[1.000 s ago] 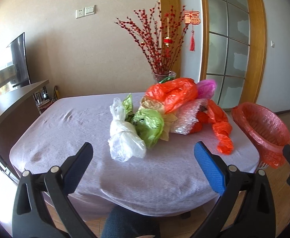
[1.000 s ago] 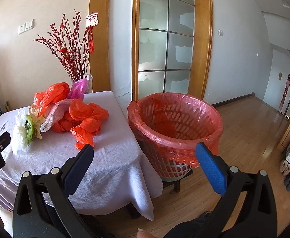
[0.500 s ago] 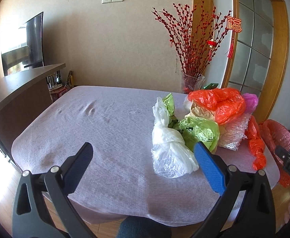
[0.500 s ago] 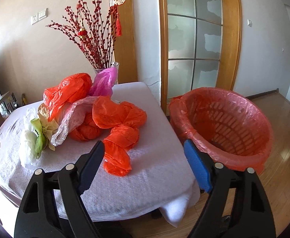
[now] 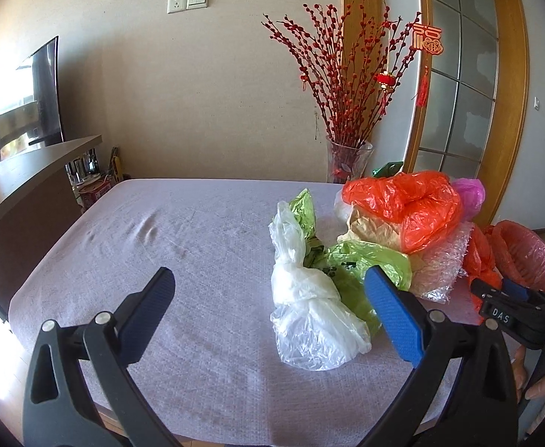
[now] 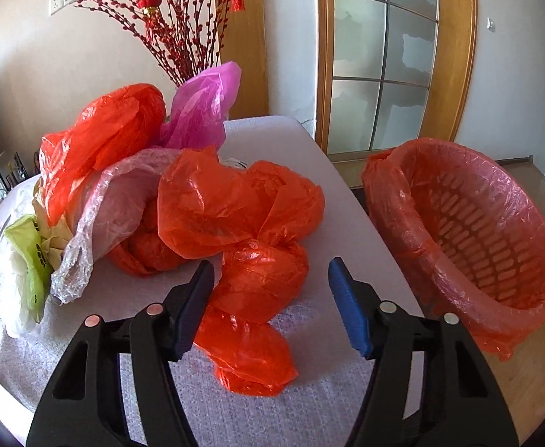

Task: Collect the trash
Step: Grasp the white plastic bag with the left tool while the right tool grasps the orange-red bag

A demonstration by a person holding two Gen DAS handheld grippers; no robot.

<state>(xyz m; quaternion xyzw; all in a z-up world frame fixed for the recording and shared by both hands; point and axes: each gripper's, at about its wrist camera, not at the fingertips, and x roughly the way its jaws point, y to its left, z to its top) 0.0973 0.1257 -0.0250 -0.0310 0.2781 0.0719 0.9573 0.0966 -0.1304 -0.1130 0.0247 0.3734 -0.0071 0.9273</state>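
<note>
Angling down: right gripper [image 6: 268, 290] | jaws closing astride orange bag [image 6: 261, 279]

Left tool [image 5: 268, 294] gapes wide; right tool [image 6: 270, 279] half-spread, jaws just closing.

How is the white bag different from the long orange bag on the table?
The white bag is pale and see-through; the long orange bag is bright orange. The white bag lies at the left end of the pile, away from the bin; the orange bag lies at the end nearest the bin. The orange bag is between the right gripper jaws; the white bag is in neither gripper. Both are knotted, crinkly plastic.
</note>
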